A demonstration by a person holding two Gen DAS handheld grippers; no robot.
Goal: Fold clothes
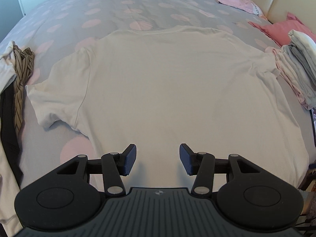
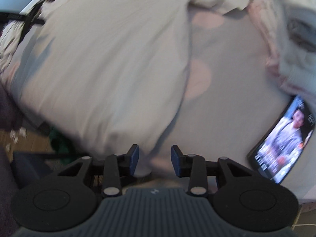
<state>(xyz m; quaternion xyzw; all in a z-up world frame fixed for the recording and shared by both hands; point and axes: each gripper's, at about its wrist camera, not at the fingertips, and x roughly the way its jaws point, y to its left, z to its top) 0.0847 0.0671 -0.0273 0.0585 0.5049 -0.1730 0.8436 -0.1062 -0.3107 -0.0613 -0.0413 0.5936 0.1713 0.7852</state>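
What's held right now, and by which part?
Nothing. Left tongs stand open above the white T-shirt; right tongs are open at its corner, pads not pressing.

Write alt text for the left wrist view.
A white T-shirt lies spread flat on a grey bedspread with pink dots, the open left hand-held gripper above its lower part. Folded clothes are stacked at right, crumpled garments at left.
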